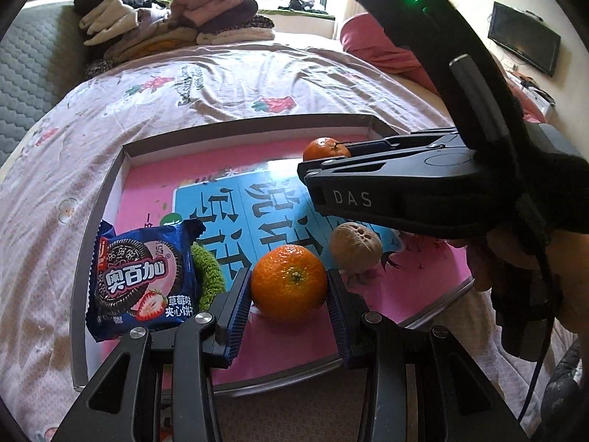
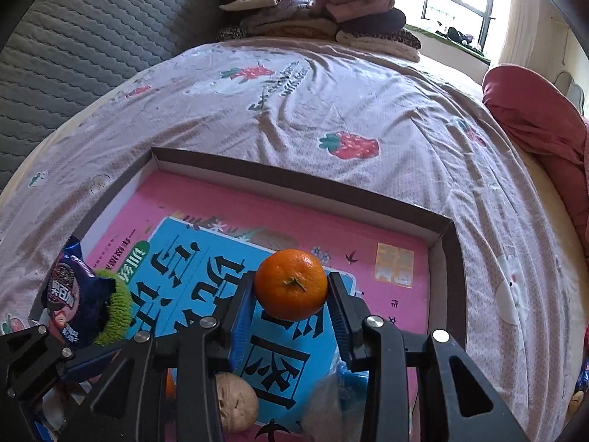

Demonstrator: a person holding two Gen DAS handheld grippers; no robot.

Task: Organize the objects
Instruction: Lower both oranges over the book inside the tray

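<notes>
The left hand-held gripper [image 1: 289,291] points steeply down into a shallow cardboard tray [image 1: 110,184] that lies on the bed [image 1: 221,81], and its two blue pads press on both sides of an orange mandarin [image 1: 289,281], which sits on the pink book cover [image 1: 147,191] in the tray. The right hand-held gripper [image 2: 291,294] also tilts downward and is clenched on a second mandarin [image 2: 291,283], held above the book and clear of it; in the left wrist view this gripper comes in from 3 o'clock, with a gloved hand [image 1: 545,191] around its handle. I count two mandarins, one in each gripper. There is one walnut [image 1: 355,246], at 2 o'clock from the left mandarin and just beside it. One blue biscuit packet [image 1: 143,280] stands at 9 o'clock from the left mandarin, and one green fuzzy thing [image 1: 208,272] lies between the packet and the left finger. One pile of folded clothes [image 1: 176,18] is at 12 o'clock, far on the bed.
</notes>
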